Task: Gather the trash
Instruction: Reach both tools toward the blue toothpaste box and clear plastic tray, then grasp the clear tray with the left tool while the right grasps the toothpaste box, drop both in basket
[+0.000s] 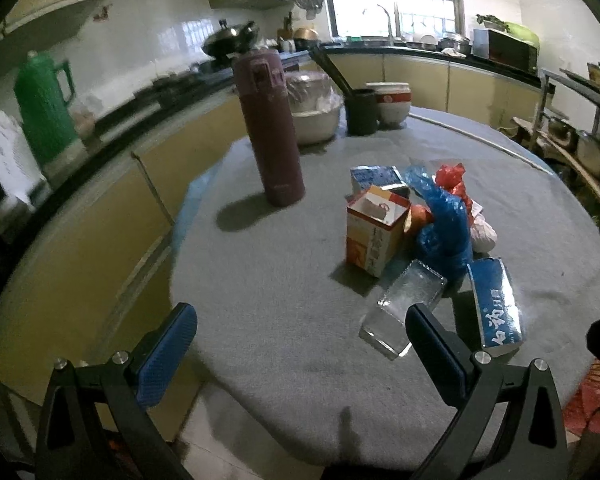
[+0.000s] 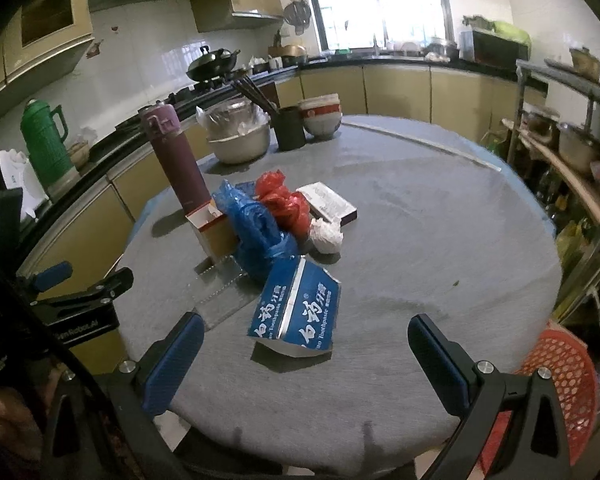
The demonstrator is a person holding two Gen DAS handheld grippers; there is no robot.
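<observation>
A pile of trash lies on the round grey table (image 2: 420,216): a blue toothpaste box (image 2: 296,312) (image 1: 498,306), a blue plastic bag (image 2: 256,232) (image 1: 444,224), a red plastic bag (image 2: 284,200) (image 1: 454,178), an orange-and-white carton (image 1: 374,228) (image 2: 214,232), a clear plastic tray (image 1: 404,308) (image 2: 224,296), a crumpled white tissue (image 2: 326,236) and a flat printed box (image 2: 328,202). My left gripper (image 1: 300,356) is open and empty, near the table's front edge. My right gripper (image 2: 304,364) is open and empty, just short of the toothpaste box. The left gripper also shows in the right wrist view (image 2: 80,284).
A maroon thermos (image 1: 270,128) (image 2: 178,160) stands left of the pile. A covered metal bowl (image 2: 240,132), a dark chopstick holder (image 2: 290,126) and stacked bowls (image 2: 322,116) stand at the table's far edge. A red perforated basket (image 2: 556,384) sits below the table on the right. Kitchen counters surround the table.
</observation>
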